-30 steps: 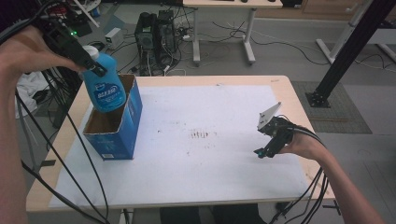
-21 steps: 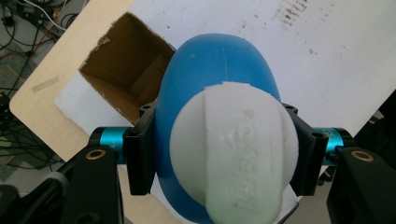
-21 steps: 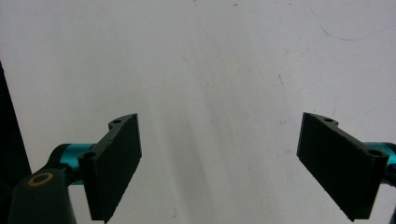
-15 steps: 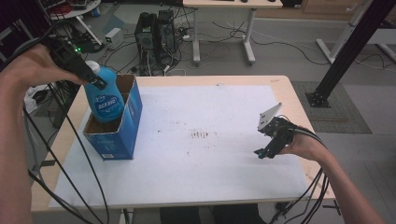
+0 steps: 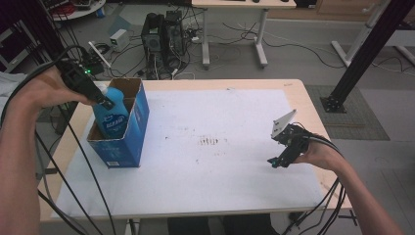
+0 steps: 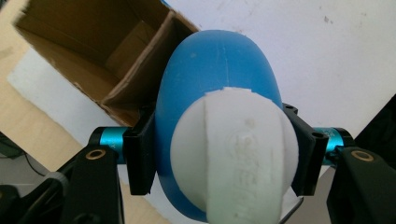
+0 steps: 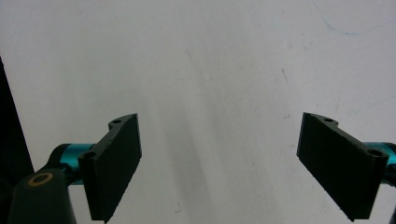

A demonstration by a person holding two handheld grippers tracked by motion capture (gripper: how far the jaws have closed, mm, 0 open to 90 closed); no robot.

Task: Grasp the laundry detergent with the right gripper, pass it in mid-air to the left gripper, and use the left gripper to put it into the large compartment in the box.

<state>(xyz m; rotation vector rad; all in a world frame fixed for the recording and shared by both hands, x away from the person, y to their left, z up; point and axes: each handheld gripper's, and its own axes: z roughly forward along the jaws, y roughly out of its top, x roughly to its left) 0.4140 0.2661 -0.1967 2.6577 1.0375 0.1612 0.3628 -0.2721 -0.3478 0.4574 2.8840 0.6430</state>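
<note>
Bottle (image 5: 111,117), blue with a white cap, hangs just below the left gripper (image 5: 105,102), partly sunk into the open blue cardboard box (image 5: 128,139) beneath it; the right gripper (image 5: 275,162) rests idle far across the table (image 5: 220,196). In the left gripper view the jaws clamp the bottle's neck under its cap (image 6: 236,149). Smooth rigid plastic likely slips, and liquid adds weight, so the neck is the sure hold. In the right gripper view the jaws stand wide apart, holding nothing.

I see a smooth blue plastic bottle (image 6: 210,93), matt white cap (image 6: 238,149), raw cardboard box (image 5: 138,117), scuffed paper-covered wood worktop (image 5: 220,186).
</note>
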